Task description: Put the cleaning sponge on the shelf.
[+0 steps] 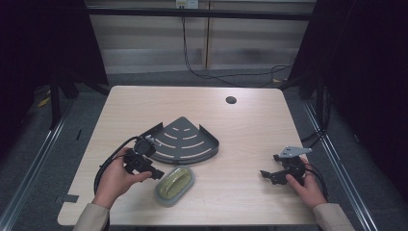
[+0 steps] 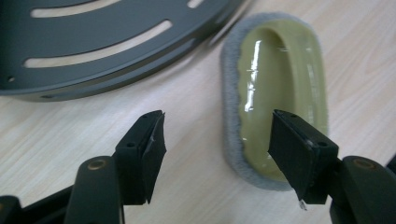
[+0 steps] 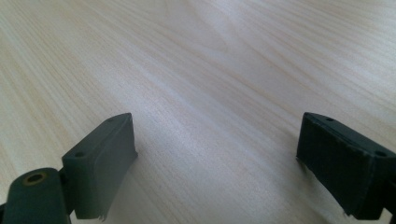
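Observation:
A dark grey quarter-round shelf with curved slots lies flat at the table's middle; its rim crosses the top of the left gripper view. Just in front of it lies an oval yellow-green scrubber with a grey felt edge. My left gripper hovers at the scrubber's left end, jaws apart, the right-hand jaw over the scrubber and the other over bare wood, gripping nothing. My right gripper rests low at the table's right, open over plain wood.
The light wooden table has a round cable hole near its far edge. Black cables run over the floor behind. Dark frames stand at both sides of the table.

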A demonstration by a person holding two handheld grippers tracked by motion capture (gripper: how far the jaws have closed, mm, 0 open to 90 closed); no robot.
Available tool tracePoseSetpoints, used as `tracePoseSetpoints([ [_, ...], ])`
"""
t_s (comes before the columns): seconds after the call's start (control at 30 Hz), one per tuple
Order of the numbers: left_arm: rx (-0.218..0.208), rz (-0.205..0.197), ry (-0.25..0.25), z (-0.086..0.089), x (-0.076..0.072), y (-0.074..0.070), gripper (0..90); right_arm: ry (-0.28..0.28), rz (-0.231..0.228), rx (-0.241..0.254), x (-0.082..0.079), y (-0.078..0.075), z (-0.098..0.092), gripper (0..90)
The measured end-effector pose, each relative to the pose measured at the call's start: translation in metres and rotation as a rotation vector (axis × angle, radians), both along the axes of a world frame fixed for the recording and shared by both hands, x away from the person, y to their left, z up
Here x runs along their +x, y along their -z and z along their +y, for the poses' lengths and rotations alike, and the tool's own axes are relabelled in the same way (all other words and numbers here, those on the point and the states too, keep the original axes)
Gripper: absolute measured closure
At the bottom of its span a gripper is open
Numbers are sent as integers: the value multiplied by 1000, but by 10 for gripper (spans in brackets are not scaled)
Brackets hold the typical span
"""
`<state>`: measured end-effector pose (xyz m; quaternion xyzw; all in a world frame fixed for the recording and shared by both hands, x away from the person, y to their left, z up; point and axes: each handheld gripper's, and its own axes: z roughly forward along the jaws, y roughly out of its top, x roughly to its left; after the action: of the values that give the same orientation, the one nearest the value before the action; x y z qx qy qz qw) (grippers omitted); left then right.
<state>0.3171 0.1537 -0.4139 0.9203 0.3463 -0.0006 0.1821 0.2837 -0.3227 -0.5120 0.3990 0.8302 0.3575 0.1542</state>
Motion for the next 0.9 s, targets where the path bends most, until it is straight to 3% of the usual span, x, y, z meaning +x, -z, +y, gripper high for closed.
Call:
tracePoseSetpoints([
  [0.27, 46, 54, 53, -23, 1, -5, 375, 0, 0, 0, 0, 0, 0, 109],
  [0.5, 74, 109, 69, -38, 4, -1, 390, -1, 1, 1, 0, 0, 0, 109],
  [0.63, 68, 133, 71, -45, 4, 1, 402, 0, 0, 0, 0, 0, 0, 109],
  [0.9, 117, 187, 96, -60, 3, 8, 492, -2, -1, 0, 0, 0, 0, 109],
])
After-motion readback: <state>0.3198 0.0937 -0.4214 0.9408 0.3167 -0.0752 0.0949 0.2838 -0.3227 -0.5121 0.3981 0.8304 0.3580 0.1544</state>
